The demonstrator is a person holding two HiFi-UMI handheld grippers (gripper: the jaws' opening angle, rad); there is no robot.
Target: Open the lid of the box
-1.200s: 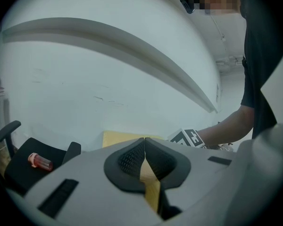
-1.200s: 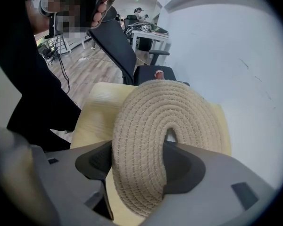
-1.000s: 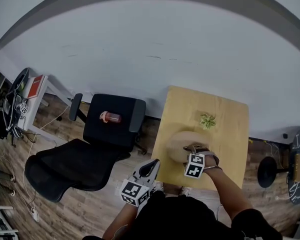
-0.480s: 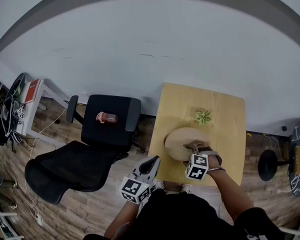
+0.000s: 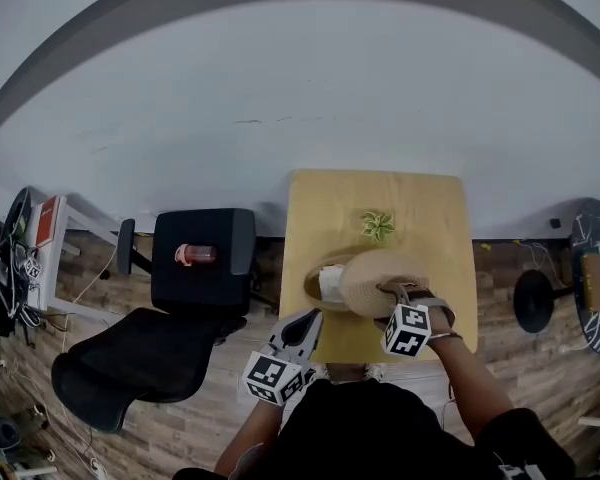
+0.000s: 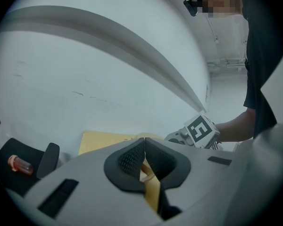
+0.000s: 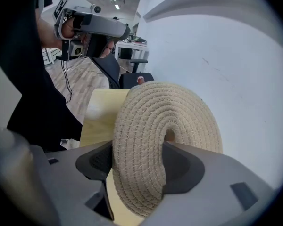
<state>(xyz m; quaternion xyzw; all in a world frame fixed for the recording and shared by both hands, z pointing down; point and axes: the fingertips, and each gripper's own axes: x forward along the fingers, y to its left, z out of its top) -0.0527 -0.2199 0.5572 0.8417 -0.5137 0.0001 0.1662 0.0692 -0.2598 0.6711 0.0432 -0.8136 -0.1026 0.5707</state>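
Holding the tipped rope lid [image 7: 172,119] tight in the right claw [image 7: 139,164], at 3 o'clock of the open box [image 5: 323,286] by the table's [image 5: 425,208] 6 o'clock edge, with the left claw [image 6: 142,160] pinched shut on nothing, and maybe dropping it if the squeeze loosens.

No words, brands or numbers could be read. The left cube [image 5: 271,379] and right cube [image 5: 407,330], lower centre, bore only black-and-white square marker patterns; the red cover [image 5: 46,220] at far left was too small.
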